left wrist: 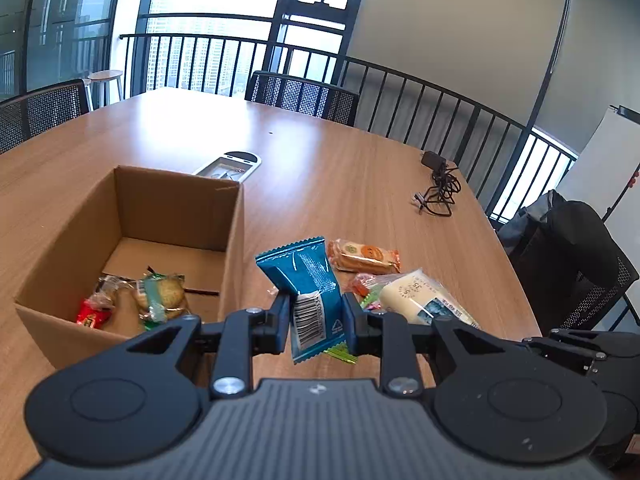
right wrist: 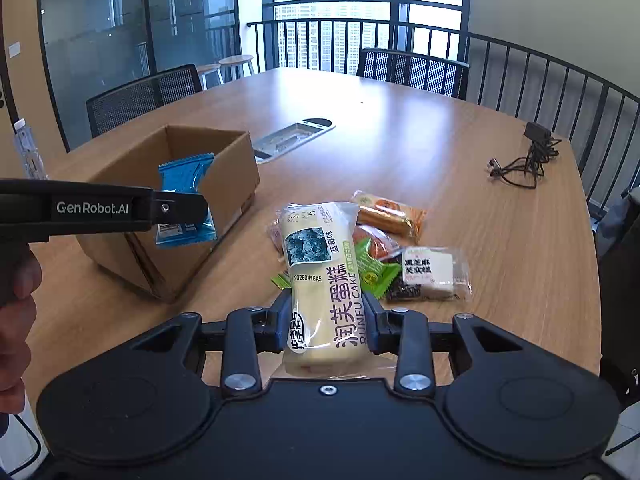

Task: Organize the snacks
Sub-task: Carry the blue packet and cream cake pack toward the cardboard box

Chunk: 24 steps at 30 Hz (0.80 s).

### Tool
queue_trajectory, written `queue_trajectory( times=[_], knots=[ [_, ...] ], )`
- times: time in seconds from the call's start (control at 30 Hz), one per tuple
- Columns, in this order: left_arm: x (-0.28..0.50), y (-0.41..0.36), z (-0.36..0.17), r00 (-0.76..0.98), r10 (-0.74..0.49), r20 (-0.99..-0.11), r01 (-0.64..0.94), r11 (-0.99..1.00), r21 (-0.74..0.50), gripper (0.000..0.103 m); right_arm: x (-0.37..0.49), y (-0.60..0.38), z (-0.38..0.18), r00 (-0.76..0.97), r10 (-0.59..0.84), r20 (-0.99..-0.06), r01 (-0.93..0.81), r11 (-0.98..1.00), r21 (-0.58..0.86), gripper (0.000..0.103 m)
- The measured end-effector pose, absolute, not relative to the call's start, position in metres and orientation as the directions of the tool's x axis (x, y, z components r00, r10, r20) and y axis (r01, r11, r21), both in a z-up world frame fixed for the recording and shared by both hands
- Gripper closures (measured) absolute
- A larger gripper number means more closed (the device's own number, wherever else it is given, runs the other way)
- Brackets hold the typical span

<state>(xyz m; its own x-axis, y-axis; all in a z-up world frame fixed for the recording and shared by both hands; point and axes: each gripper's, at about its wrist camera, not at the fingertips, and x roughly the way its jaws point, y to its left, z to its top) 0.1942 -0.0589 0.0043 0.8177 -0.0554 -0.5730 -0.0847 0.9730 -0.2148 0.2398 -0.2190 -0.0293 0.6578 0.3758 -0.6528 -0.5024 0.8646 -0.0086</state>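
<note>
My left gripper (left wrist: 316,316) is shut on a blue snack packet (left wrist: 308,276), held above the table just right of the open cardboard box (left wrist: 234,240). The box holds a biscuit pack (left wrist: 160,296) and a red-wrapped snack (left wrist: 94,312). In the right wrist view my right gripper (right wrist: 326,320) is shut on a cream cake pack (right wrist: 320,264) with blue print, lifted over the snack pile. That view also shows the left gripper (right wrist: 180,206) and its blue packet (right wrist: 182,178) in front of the box (right wrist: 224,188). On the table lie an orange pack (right wrist: 388,212), a green packet (right wrist: 374,270) and a black-and-white pack (right wrist: 430,274).
A coiled black cable with charger (right wrist: 528,156) lies at the table's far right. A grey cable hatch (right wrist: 296,136) sits behind the box. Mesh chairs (right wrist: 412,68) ring the wooden table (right wrist: 400,128). A person's hand (right wrist: 16,304) shows at the left edge, with a water bottle (right wrist: 28,152) beyond.
</note>
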Motion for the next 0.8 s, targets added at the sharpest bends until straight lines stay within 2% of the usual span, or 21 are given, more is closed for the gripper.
queue_trajectory(
  times=[0.8],
  knots=[
    [0.19, 0.008, 0.027, 0.849, -0.005, -0.528, -0.131, 0.967, -0.22, 0.077, 0.238, -0.166, 0.001, 0.665, 0.456, -0.591, -0.543, 0.839, 0.037, 0.068]
  ],
)
